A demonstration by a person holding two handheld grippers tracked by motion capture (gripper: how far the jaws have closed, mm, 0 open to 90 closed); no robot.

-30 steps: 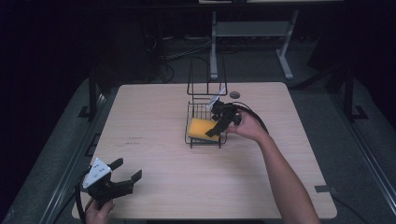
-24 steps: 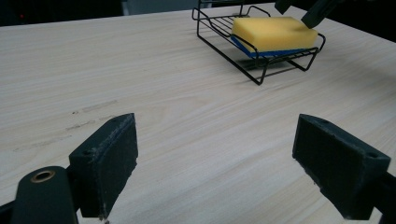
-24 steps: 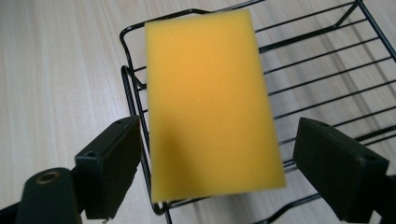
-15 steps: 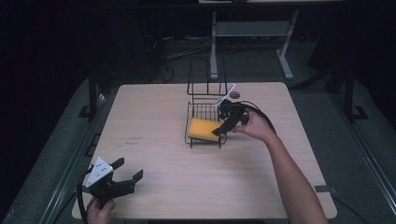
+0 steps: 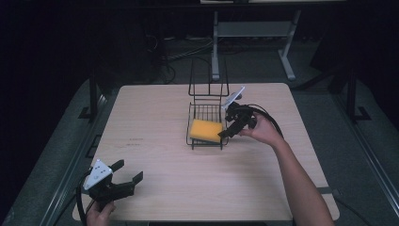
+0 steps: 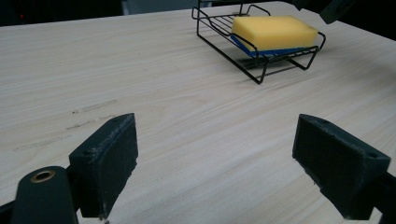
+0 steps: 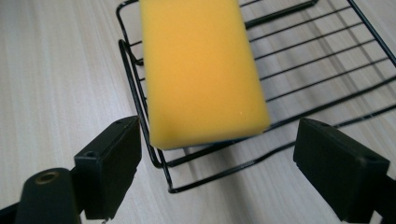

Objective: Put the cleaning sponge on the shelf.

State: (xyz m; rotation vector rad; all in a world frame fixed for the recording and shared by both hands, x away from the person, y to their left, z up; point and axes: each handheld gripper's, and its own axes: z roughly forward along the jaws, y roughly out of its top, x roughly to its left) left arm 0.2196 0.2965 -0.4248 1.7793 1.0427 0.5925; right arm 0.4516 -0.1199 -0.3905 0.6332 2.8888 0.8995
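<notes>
The yellow sponge (image 7: 201,70) lay in the black wire rack (image 5: 205,123) on the worktop (image 5: 155,117), looking light and squashy, best pinched gently across its short sides by the right tongs (image 7: 233,168), jaws apart, like the idle left tongs (image 6: 229,172).

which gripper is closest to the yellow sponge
The right gripper, fingers open beside the sponge in the wire rack; the left gripper sits at the near table corner.

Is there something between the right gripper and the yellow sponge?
Only the black wire basket's near rim. The sponge lies on it, and the open right gripper hovers just outside that rim.
</notes>
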